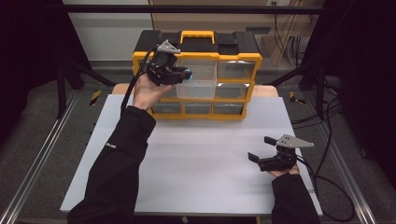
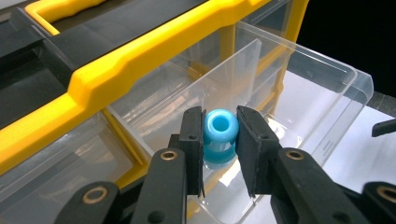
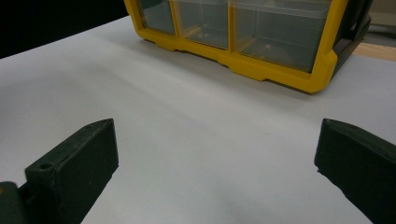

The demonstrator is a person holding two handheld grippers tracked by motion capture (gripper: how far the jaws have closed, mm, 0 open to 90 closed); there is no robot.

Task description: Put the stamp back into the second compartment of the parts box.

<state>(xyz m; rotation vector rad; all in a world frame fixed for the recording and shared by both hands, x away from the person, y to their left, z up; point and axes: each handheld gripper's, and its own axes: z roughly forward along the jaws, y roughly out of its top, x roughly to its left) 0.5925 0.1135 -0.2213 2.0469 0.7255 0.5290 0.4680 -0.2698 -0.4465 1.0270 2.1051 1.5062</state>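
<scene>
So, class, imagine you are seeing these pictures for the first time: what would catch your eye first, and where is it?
The yellow organiser with clear drawers stands out at the far side of the white table. In front of it the left gripper pinches a bright blue ring between its jaws, right above a pulled-out clear drawer. Nearer the person, the right gripper rests low over the table with its jaws wide apart.

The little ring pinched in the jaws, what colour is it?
Light blue. The small plastic ring shows best in the left gripper view.
</scene>
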